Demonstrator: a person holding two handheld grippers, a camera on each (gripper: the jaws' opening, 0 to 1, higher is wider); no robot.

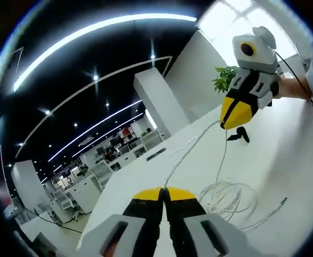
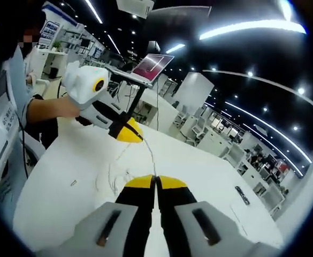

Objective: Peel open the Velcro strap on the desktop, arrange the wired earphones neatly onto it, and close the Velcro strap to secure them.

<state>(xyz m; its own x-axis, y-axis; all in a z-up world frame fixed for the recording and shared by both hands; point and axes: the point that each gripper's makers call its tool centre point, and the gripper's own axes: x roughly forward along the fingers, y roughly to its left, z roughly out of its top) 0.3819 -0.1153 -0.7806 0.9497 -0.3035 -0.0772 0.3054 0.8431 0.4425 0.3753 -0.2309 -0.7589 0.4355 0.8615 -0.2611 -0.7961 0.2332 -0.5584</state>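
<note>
Two tools are working over a white desk (image 1: 284,144), and both are pinching the cable of the wired earphones (image 1: 228,198). The left tool (image 1: 163,194) is showing its yellow-tipped jaws pressed together, with the thin white cable emerging from between them; in the right gripper view it appears as the left tool (image 2: 130,134) at the upper left, jaws closed on the same line. The right tool (image 2: 155,182) is likewise standing with its jaws together, the cable leaving from their tips; in the left gripper view it is hanging above the desk as the right tool (image 1: 232,119), a strand dropping from its tip.

The cable is running as a raised span between the two tools, its long axis lying roughly along the line joining them. The remaining slack is lying in loose coils on the desk just ahead and to the right of the left tool, with the plug end trailing toward the near edge. The left tool is judged to be the nearer to these coils.

A small dark object (image 1: 239,134), possibly the Velcro strap, is lying on the desk directly beneath the right tool; its state, peeled or shut, cannot be told. A dark flat item (image 1: 156,154) is resting farther along the desk.
</note>
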